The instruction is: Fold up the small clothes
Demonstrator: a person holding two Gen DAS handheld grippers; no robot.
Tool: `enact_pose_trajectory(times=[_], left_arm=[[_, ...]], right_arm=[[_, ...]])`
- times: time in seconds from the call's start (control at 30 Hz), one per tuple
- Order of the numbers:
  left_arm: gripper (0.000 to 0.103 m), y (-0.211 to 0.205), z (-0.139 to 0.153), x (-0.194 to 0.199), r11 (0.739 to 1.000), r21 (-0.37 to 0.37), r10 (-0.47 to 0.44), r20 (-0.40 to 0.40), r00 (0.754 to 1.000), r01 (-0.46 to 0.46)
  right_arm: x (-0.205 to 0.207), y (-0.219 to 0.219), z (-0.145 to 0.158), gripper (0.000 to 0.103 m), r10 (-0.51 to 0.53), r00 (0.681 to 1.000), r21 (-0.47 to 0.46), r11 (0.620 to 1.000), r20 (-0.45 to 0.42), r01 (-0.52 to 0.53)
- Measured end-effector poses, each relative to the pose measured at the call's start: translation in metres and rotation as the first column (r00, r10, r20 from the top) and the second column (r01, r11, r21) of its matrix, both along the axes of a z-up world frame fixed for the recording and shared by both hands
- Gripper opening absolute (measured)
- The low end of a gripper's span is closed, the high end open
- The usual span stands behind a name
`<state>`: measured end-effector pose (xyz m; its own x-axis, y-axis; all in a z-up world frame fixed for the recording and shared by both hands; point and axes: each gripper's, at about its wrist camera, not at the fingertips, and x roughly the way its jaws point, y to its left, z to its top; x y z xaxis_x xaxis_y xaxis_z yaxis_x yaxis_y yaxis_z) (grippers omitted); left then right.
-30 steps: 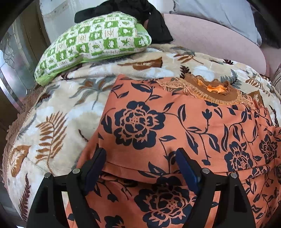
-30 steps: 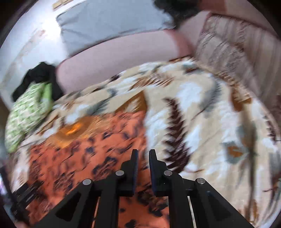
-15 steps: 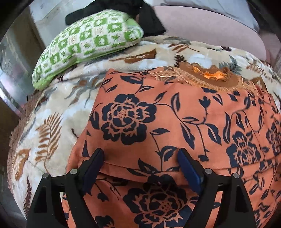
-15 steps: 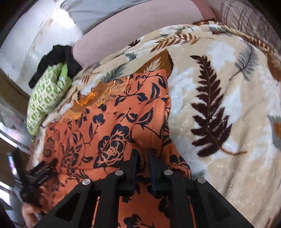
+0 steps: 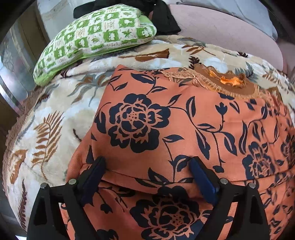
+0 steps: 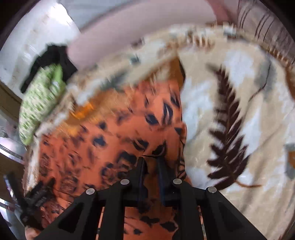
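Orange floral garment lies folded on the leaf-print blanket. Left tool spread wide, jaws just opened further, fold edge between them, unpinched. Right tool pressed together, pinching the garment's right edge.

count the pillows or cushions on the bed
1 clear one: the green checked pillow at the bed's far left corner, a black garment behind it. A striped cushion may sit far right; more could be hidden.
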<state>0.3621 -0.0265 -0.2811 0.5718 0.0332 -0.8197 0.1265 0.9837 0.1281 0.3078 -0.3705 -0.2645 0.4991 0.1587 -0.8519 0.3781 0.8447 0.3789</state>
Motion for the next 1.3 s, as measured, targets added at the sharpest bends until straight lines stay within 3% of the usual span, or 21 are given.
enact_pose_trajectory(times=[0.07, 0.17, 0.23, 0.4, 0.5, 0.63, 0.7, 0.73, 0.77, 0.83, 0.93, 1.07, 1.23, 1.3], left_arm=[[0.096, -0.003, -0.002, -0.003, 1.000, 0.021, -0.005, 0.028, 1.000, 0.004], [0.096, -0.001, -0.002, -0.002, 1.000, 0.009, -0.003, 0.021, 1.000, 0.003], [0.097, 0.001, -0.002, -0.001, 1.000, -0.004, -0.007, 0.012, 1.000, 0.007], [0.097, 0.003, -0.001, 0.000, 0.999, -0.014, -0.033, -0.006, 0.999, 0.033], [0.097, 0.005, 0.000, 0.002, 0.998, -0.031, -0.046, -0.023, 0.999, 0.046], [0.097, 0.012, 0.007, 0.005, 0.996, -0.088, -0.037, -0.035, 0.999, 0.034], [0.097, 0.018, 0.012, 0.004, 0.992, -0.126, -0.019, -0.021, 1.000, 0.016], [0.097, 0.021, 0.014, 0.005, 0.992, -0.125, 0.000, -0.010, 1.000, -0.001], [0.097, 0.025, 0.016, 0.005, 0.996, -0.079, 0.043, 0.014, 0.999, -0.042], [0.097, 0.031, 0.017, 0.007, 0.995, -0.013, 0.100, 0.050, 0.994, -0.100], [0.097, 0.038, 0.007, 0.013, 0.993, -0.075, 0.094, -0.024, 0.995, -0.096], [0.097, 0.029, 0.004, 0.011, 0.997, -0.008, 0.080, -0.003, 0.997, -0.080], [0.101, 0.034, 0.000, 0.013, 0.995, -0.027, 0.091, -0.019, 0.996, -0.091], [0.102, 0.038, -0.001, 0.013, 0.995, -0.041, 0.095, -0.023, 0.995, -0.096]], right_arm=[[-0.002, -0.003, -0.004, 0.017, -0.019, 0.999, 0.030, 0.999, 0.031, 0.018], [0.003, 0.003, 0.007, 0.017, -0.009, 1.000, -0.008, 1.000, -0.018, 0.009], [0.006, 0.011, 0.019, 0.016, -0.014, 1.000, -0.011, 1.000, -0.001, 0.014], [0.031, 0.050, 0.033, 0.016, 0.094, 0.995, 0.049, 0.994, 0.046, -0.096], [0.052, 0.077, 0.023, 0.016, 0.148, 0.989, 0.110, 0.983, 0.025, -0.149], [0.076, 0.100, -0.008, 0.017, 0.149, 0.988, 0.066, 0.987, -0.046, -0.146], [0.078, 0.098, -0.011, 0.017, 0.130, 0.991, 0.067, 0.989, 0.002, -0.130], [0.077, 0.096, -0.010, 0.017, 0.130, 0.991, 0.080, 0.988, 0.003, -0.130], [0.077, 0.094, -0.009, 0.017, 0.136, 0.991, 0.094, 0.986, -0.004, -0.135], [0.067, 0.084, 0.000, 0.017, 0.134, 0.991, 0.118, 0.984, 0.018, -0.135], [0.044, 0.071, 0.020, 0.017, 0.136, 0.988, 0.077, 0.987, 0.068, -0.141], [0.009, 0.051, 0.033, 0.017, 0.152, 0.987, 0.078, 0.985, 0.060, -0.156], [-0.029, 0.028, 0.002, 0.017, 0.144, 0.989, 0.091, 0.986, -0.040, -0.140], [-0.041, 0.022, -0.004, 0.017, 0.141, 0.990, 0.147, 0.979, 0.014, -0.142]])
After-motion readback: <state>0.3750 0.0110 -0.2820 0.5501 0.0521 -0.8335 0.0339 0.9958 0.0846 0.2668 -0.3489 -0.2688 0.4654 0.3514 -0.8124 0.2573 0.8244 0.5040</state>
